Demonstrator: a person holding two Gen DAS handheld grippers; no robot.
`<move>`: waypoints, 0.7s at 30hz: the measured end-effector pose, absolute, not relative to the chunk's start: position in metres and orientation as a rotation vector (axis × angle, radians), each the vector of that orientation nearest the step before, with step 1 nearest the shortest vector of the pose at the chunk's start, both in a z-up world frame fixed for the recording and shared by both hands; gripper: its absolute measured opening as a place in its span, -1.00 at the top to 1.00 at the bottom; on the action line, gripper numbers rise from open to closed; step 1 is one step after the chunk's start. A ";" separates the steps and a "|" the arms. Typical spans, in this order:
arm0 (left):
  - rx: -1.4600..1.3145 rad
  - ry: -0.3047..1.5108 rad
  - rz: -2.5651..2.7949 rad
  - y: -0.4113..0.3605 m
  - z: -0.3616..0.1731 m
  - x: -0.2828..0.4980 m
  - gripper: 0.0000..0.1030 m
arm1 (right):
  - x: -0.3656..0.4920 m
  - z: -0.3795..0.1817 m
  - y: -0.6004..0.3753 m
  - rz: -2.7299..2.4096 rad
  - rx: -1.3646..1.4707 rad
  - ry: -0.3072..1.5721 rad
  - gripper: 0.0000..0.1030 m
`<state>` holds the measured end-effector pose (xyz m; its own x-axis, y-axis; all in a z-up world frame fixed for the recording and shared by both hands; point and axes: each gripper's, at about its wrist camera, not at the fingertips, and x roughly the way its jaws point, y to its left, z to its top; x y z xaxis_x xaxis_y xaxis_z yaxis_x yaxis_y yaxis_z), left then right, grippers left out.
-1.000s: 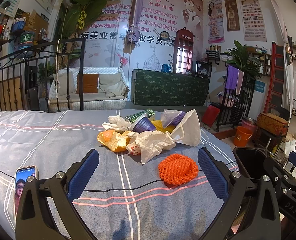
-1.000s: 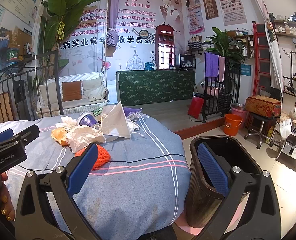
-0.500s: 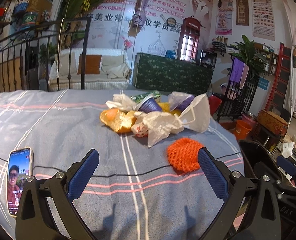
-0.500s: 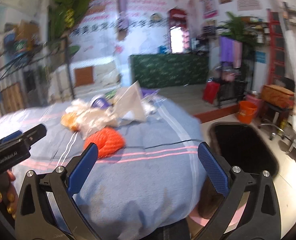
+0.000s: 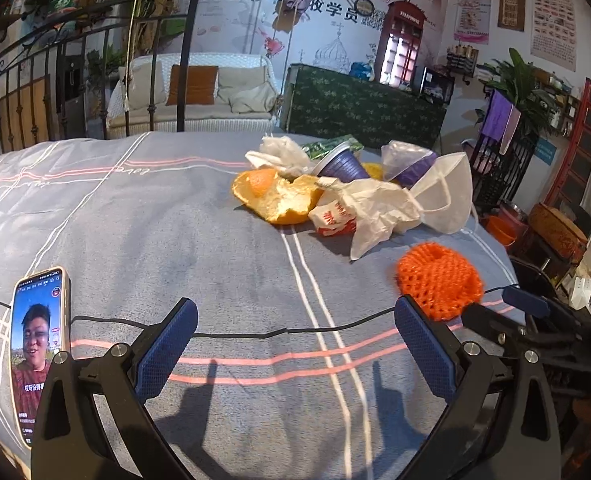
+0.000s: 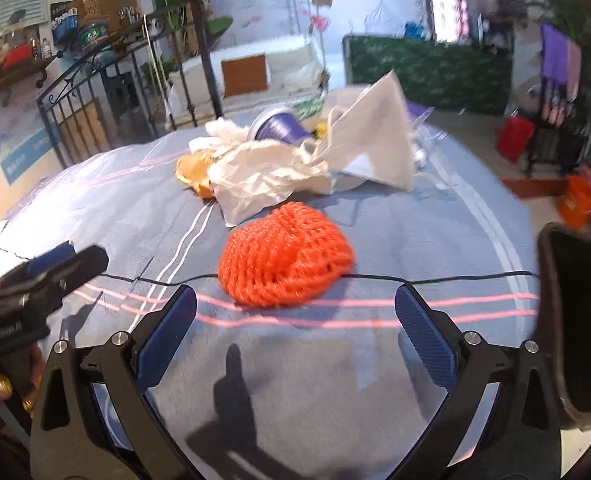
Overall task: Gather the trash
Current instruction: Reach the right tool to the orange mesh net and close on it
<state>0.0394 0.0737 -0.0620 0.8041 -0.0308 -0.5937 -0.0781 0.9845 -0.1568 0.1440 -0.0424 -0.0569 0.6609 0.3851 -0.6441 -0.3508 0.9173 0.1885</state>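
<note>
Right wrist view: right gripper [image 6: 295,334] jaws apart, empty, orange foam net [image 6: 285,266] on bed [image 6: 375,360] just ahead between them. Left gripper [image 5: 295,346] also apart, net toward its right finger.

Your bedspread [image 5: 143,220]: grey-blue, white and pink stripes | foam net [image 6: 285,254]: bright orange mesh | peel [image 5: 275,196]: orange, pale inside | crumpled wrapper [image 5: 369,204]: white, red print | cups [image 5: 341,164]: purple | mask [image 5: 447,196]: white | your hand-held gripper [image 5: 295,354] pads [image 5: 167,348]: blue, black frame | bin [image 6: 575,320]: black.
</note>
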 end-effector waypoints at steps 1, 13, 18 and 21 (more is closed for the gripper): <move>-0.173 0.644 0.021 0.075 -0.063 0.041 -0.89 | 0.151 -0.058 -0.041 0.420 0.059 0.749 -0.89; -0.185 0.696 -0.057 0.080 -0.063 0.064 -0.78 | 0.195 -0.077 -0.018 0.450 0.021 0.825 0.39; -0.176 0.703 -0.100 0.076 -0.060 0.080 -0.58 | 0.179 -0.065 -0.034 0.442 0.045 0.764 0.51; -0.163 0.718 -0.118 0.072 -0.059 0.094 -0.41 | 0.170 -0.059 -0.042 0.418 0.040 0.732 0.51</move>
<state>0.0945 0.0719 -0.0587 0.7473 -0.1635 -0.6441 0.0516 0.9806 -0.1890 0.1703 -0.0421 -0.0587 0.6652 0.3840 -0.6403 -0.3564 0.9169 0.1797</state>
